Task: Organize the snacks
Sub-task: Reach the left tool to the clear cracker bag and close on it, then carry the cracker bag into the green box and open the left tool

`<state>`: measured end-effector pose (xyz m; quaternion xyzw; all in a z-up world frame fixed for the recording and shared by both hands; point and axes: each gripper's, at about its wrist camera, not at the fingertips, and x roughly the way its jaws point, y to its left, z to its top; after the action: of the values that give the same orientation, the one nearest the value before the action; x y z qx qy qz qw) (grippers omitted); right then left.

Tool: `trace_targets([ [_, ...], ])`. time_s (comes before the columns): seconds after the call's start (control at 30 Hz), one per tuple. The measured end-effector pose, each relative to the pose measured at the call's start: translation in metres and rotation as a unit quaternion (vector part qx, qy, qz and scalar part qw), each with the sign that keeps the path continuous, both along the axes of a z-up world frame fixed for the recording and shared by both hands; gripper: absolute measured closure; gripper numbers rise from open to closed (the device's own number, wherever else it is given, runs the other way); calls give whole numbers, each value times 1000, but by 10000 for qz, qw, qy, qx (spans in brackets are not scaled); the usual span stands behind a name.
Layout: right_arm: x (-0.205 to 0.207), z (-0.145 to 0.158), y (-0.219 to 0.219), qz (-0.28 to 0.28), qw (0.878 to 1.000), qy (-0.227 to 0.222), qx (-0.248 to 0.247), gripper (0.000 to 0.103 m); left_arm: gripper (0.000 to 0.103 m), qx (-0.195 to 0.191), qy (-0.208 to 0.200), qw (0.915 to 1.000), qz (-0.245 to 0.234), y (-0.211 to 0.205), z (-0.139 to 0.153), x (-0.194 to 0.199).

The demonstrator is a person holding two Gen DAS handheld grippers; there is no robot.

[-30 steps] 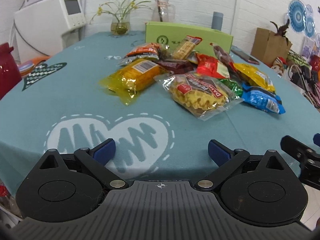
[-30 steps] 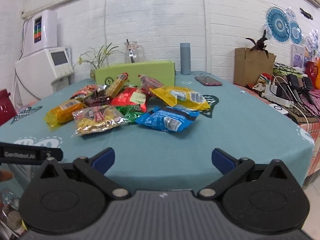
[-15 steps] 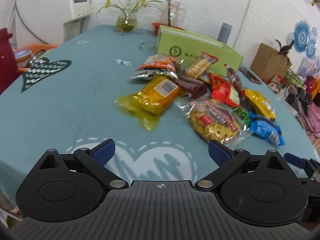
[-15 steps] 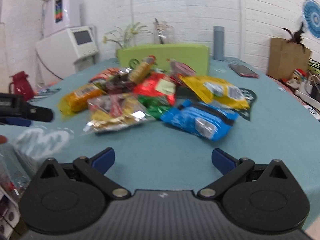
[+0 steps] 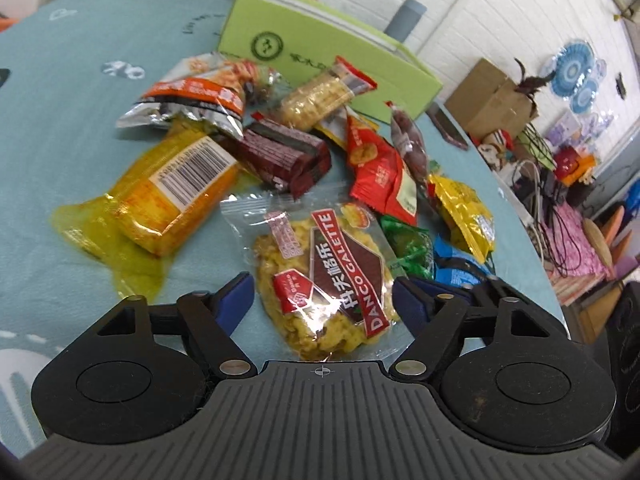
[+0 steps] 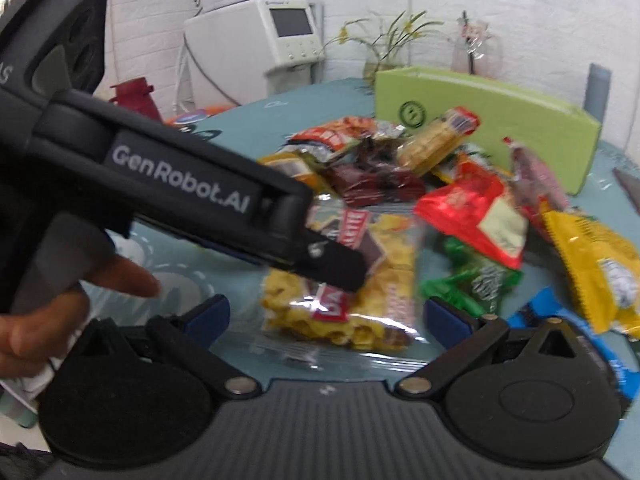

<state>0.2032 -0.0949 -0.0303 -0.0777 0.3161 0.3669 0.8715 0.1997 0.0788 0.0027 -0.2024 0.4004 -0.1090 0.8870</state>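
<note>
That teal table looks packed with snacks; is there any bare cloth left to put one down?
Yes: the table is bare left of the orange packet and silver bag. The middle is crowded, from the waffle packet to the green box, with packets overlapping.

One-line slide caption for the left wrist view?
Open left gripper straddles the Danco galette packet at the near edge of a snack pile.

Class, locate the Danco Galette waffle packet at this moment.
In the left wrist view the Danco Galette packet lies on the teal tablecloth at the pile's near edge, between the open left tongs, with the orange barcode packet to its left.
</note>
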Motion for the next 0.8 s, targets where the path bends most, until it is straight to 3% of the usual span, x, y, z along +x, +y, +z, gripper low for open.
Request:
trace_targets([
  [0.1,-10,-4,4,-53,10000,-58,-7,1,56,155,-43,9997,-168,1,0,-4],
  [0.3,-38,0,-3,64,9999,49,148,1,54,240,-10,9988,-429,2,4,-27],
  [0.4,-31,3,-2,-165,9998,-114,21,1,35,336,-194,9991,-194,10,11,-26],
  [0.5,-27,-3,0,-175,9998,35,23,1,31,491,-124,9987,50,14,10,-27],
  [0.57,-26,-8,2,-150,9999,29,61,1,36,304,35,9995,-75,16,1,-28],
  [0.6,-29,-10,2,-150,9999,-31,17,1,40,351,-90,9993,-126,13,0,-32],
  [0.67,-32,-9,5,-157,9999,-8,22,1,78,257,-123,9988,-398,9,-1,-33],
  [0.7,-32,-8,6,-194,9998,-21,-9,3,77,106,-93,9990,-433,8,0,-33],
  [0.8,-30,4,2,-248,9996,-113,-32,18,81,286,-184,9985,-423,5,9,-29],
])
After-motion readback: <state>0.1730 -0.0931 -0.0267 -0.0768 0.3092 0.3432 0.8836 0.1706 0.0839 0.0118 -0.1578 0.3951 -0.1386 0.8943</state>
